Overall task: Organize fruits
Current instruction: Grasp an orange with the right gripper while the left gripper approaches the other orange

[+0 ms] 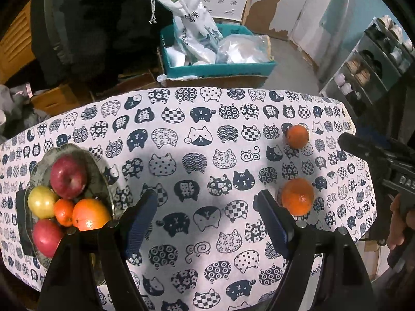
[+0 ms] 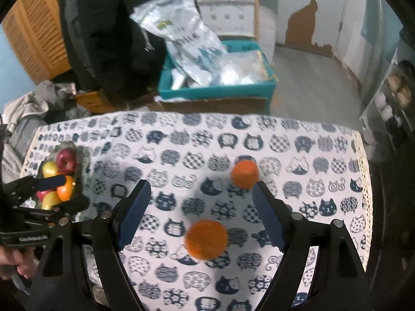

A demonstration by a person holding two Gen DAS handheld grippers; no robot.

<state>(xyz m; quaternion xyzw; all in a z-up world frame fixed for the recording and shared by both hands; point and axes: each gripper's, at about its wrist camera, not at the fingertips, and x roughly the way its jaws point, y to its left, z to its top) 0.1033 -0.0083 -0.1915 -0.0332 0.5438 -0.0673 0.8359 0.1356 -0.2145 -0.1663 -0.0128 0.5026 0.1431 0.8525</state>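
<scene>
Fruits: two oranges loose on the tablecloth, the nearer orange between the wide, empty right gripper fingers. Lowering squarely should seat it. Left gripper wide, empty, beside the bowl.

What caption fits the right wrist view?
Open right claw above the nearer orange on the cat-print tablecloth, fruit plate far left.

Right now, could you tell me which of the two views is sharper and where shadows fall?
Left wrist view: crisp, near orange sharply edged, soft shadows across the tablecloth. Right wrist view: motion-blurred, the near orange smeared, shadows beside it.
</scene>
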